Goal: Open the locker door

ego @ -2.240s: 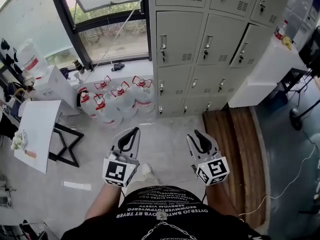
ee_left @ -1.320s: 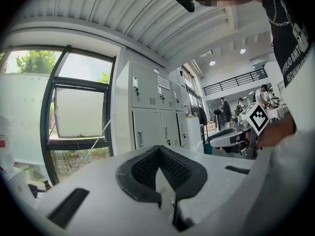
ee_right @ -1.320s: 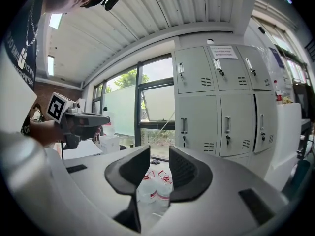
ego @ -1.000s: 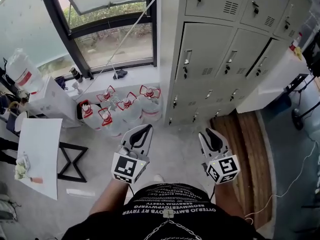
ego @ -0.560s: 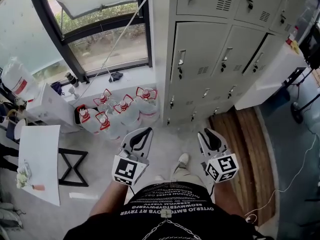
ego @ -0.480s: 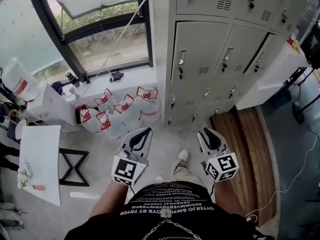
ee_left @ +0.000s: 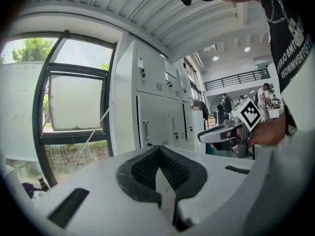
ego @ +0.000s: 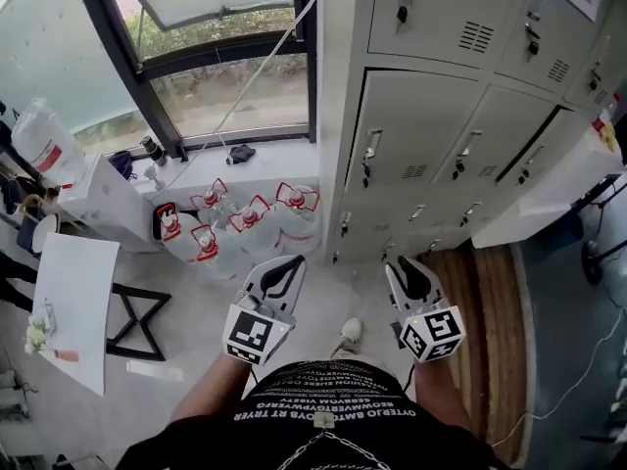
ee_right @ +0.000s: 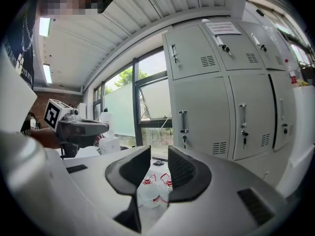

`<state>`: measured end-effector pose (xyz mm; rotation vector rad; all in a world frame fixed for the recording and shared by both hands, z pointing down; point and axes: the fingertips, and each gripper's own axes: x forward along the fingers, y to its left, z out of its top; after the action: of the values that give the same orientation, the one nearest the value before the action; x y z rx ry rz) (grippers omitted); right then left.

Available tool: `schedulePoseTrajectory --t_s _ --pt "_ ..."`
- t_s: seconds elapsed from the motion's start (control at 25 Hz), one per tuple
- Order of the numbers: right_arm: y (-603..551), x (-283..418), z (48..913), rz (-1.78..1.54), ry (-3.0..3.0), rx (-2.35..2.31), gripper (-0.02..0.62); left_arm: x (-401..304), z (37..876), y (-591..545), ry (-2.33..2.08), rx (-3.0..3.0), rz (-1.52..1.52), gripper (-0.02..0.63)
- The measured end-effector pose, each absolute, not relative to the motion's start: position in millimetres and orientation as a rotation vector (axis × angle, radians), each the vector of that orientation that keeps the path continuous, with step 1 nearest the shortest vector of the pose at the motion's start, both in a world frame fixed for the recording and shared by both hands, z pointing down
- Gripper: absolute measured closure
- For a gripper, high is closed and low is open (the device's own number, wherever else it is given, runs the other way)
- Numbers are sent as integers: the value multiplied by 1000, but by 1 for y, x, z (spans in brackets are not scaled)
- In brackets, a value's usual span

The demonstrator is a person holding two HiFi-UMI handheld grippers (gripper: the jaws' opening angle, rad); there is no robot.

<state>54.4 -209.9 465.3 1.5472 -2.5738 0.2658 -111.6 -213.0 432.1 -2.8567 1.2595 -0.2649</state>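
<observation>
A bank of grey lockers fills the upper right of the head view, all doors closed. The leftmost middle-row door carries a vertical handle with a key below it. In the right gripper view that door and its handle stand straight ahead. My left gripper hangs low over the floor, short of the lockers, with its jaws shut and empty. Level with it to the right, my right gripper is open with only air between its pads. Neither touches a locker.
Several large water bottles with red caps stand on the floor left of the lockers, under a dark-framed window. A white table is at the left. A wooden floor strip and a white counter lie right.
The lockers have grown larger and nearer in the head view as the person steps toward them. Both grippers stay side by side in front of the body.
</observation>
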Motion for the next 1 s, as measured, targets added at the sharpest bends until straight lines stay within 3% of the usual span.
schedulePoseTrajectory --t_s 1.0 --pt "-380 95 463 262 -2746 1198 503 -31 431 -370 1483 -2769 -264 614"
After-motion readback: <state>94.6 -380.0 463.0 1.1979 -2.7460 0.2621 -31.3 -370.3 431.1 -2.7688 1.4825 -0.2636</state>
